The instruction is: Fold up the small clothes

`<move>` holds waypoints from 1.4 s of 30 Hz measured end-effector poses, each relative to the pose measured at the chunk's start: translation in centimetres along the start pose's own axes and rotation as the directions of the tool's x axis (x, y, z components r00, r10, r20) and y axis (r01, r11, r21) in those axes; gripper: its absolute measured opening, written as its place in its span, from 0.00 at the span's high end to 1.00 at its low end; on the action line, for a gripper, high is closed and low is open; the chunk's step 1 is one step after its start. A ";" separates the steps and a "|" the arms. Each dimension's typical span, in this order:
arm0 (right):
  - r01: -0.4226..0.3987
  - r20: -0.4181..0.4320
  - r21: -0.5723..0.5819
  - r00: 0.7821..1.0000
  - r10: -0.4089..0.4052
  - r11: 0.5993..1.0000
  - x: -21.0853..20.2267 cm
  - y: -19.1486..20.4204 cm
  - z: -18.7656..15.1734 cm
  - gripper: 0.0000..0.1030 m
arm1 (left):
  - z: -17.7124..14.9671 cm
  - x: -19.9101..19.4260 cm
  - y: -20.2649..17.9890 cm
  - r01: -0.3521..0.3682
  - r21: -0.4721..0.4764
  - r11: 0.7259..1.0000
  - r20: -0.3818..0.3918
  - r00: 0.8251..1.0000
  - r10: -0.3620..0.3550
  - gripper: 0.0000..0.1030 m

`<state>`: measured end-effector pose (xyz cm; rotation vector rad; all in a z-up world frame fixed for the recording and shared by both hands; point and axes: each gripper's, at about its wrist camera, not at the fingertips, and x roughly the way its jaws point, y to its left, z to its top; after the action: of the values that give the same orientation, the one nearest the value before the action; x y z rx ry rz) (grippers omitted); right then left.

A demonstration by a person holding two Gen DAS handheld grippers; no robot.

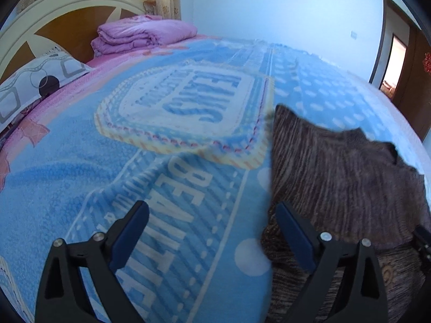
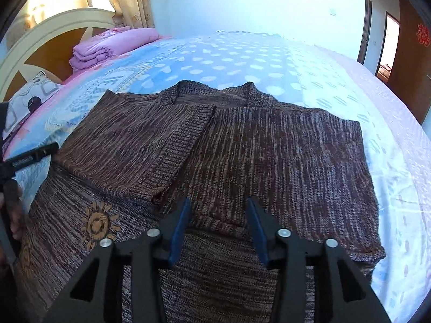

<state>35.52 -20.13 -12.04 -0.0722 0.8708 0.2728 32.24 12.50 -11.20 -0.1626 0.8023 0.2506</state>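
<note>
Cardigan (image 2: 242, 148) spread flat on the blanket (image 2: 242, 53), collar at the far end, both front panels lying closed and meeting along a ribbed band that runs straight out ahead of the right gripper (image 2: 218, 204). That gripper points steeply down over the near half of the knit, jaws partly apart, blue pads clear on either side of a small fold in the fabric, nothing pinched between them. Off to its left, an orange sun motif (image 2: 98, 222) shows on the dark knit, and further left still the other tool's black arm pokes in at the frame edge. Over to the left gripper (image 1: 212, 210): jaws spread wide, empty, hovering above the blue blanket with its big white lettering. Its right finger (image 1: 293, 239) sits over the cardigan's edge, its left finger over bare blanket, so the garment's side hem falls just inside the right jaw; whether that finger touches the knit I cannot tell. Far ahead and to the left of both grippers, a folded pink quilt (image 1: 142, 35) lies against the headboard (image 1: 67, 2), with a patterned pillow (image 1: 35, 80) nearer on that side.
</note>
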 end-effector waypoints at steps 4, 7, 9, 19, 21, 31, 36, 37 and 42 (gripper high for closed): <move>0.021 -0.005 -0.036 1.000 -0.021 0.999 0.5 1.2 0.1 0.48 | 2.1 -0.8 -2.1 0.035 0.066 0.997 0.041 0.998 -0.038 0.05; 0.030 0.001 -0.045 1.000 -0.030 0.999 0.6 1.5 -0.1 0.47 | 3.5 0.6 -4.6 -0.060 0.174 0.983 0.041 0.998 0.054 0.05; 0.014 0.002 -0.028 1.000 -0.014 1.000 0.7 1.2 -0.1 0.46 | 3.4 2.5 -5.1 -0.135 0.226 0.965 0.014 0.991 0.135 0.05; -0.030 0.000 0.012 1.000 0.030 0.999 0.6 0.3 0.0 0.44 | 1.2 2.4 -3.4 -0.120 0.193 0.974 0.008 0.993 0.121 0.03; -0.039 0.005 0.019 0.999 0.039 0.999 0.4 0.2 0.0 0.44 | 0.9 1.4 -3.3 -0.094 0.178 0.980 0.014 0.996 0.093 0.03; 0.025 0.043 0.012 0.999 -0.026 1.000 -2.0 0.2 -0.7 0.38 | -1.1 -1.8 -4.0 -0.023 0.191 0.981 0.059 0.998 0.012 0.03; 0.032 -0.010 0.033 0.999 -0.031 0.999 -1.1 -0.3 -1.1 0.32 | -2.0 -2.5 -4.9 -0.026 0.234 0.972 0.071 0.997 0.009 0.03; 0.033 -0.009 0.031 0.999 -0.032 0.999 -1.2 -0.3 -1.1 0.32 | -2.0 -2.5 -4.9 -0.026 0.234 0.972 0.069 0.998 0.011 0.03; 0.035 0.002 0.032 0.999 -0.035 0.999 -2.0 -0.2 -1.5 0.32 | -2.3 -3.0 -4.5 -0.009 0.223 0.975 0.065 0.998 -0.005 0.03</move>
<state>33.25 -21.00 -11.48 -0.0569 0.8707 0.2263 29.92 7.20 -10.41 0.0579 0.7595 0.1651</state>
